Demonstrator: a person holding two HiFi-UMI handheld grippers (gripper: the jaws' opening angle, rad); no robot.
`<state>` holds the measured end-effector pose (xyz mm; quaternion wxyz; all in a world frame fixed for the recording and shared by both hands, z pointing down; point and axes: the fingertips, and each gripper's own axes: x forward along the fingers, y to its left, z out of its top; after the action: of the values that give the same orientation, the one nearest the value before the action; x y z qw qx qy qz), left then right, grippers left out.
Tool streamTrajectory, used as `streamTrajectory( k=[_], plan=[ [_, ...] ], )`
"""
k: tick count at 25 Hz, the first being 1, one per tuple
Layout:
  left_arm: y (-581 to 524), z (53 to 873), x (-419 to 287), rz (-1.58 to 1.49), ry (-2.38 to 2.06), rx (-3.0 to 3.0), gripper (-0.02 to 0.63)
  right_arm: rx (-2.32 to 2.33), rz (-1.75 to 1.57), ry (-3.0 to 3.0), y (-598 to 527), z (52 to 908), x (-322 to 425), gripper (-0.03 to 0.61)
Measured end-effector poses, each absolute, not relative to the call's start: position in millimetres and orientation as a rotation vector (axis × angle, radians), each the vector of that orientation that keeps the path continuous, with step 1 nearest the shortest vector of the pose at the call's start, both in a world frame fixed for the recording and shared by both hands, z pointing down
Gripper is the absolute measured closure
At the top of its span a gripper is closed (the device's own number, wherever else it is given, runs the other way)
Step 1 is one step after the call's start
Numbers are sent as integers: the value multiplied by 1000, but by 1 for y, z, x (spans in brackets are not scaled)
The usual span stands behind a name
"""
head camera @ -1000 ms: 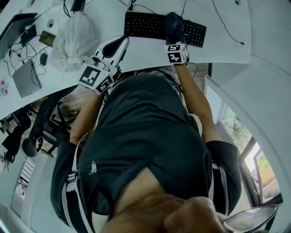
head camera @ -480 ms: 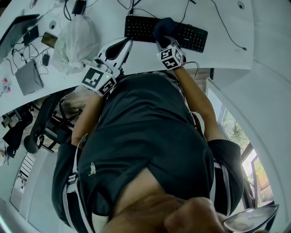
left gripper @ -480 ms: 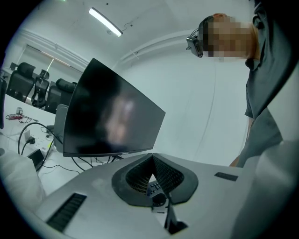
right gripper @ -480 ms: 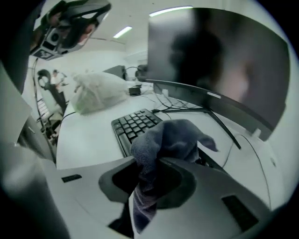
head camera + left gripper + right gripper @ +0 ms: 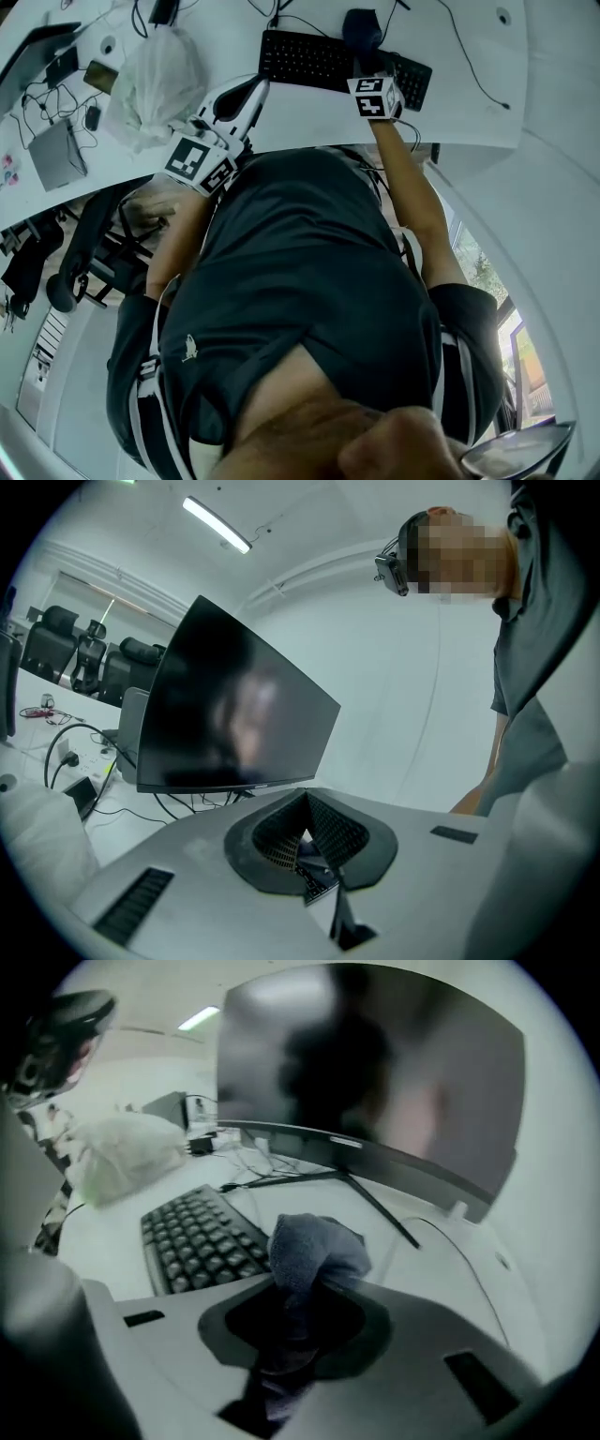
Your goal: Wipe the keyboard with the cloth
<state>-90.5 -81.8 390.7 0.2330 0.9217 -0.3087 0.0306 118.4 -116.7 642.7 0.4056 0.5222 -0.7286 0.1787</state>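
Note:
A black keyboard [image 5: 314, 56] lies on the white desk [image 5: 469, 103], straight ahead of me. My right gripper [image 5: 367, 58] is shut on a bunched dark blue cloth [image 5: 361, 26], which sits over the keyboard's right part near its far edge. In the right gripper view the cloth [image 5: 317, 1249] sticks up out of the right gripper [image 5: 302, 1309], with the keyboard [image 5: 197, 1237] to its left. My left gripper [image 5: 249, 88] hovers at the desk's near edge, left of the keyboard. Its pads [image 5: 326, 829] meet at the tip in the left gripper view, with nothing held.
A white plastic bag [image 5: 155, 80] sits left of the keyboard. A dark monitor [image 5: 375, 1082] stands behind it, with cables [image 5: 464, 56] across the desk. Small devices and a grey box [image 5: 54, 159] lie far left. Office chairs [image 5: 56, 272] stand below the desk edge.
The right gripper swept the cloth left over the keyboard, then back right and farther away to the keyboard's far edge. The left gripper has stayed put.

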Motion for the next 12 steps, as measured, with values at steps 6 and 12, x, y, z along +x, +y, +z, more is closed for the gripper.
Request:
streamTrajectory(
  k=[6,12],
  plan=[
    [-84,387,-89,75,-842,2540,609,1389,519,-1811,-122,640,135,499],
    [-86,396,-101,82,-874,2510,609,1486,481,-1677,-116,643,169,500]
  ],
)
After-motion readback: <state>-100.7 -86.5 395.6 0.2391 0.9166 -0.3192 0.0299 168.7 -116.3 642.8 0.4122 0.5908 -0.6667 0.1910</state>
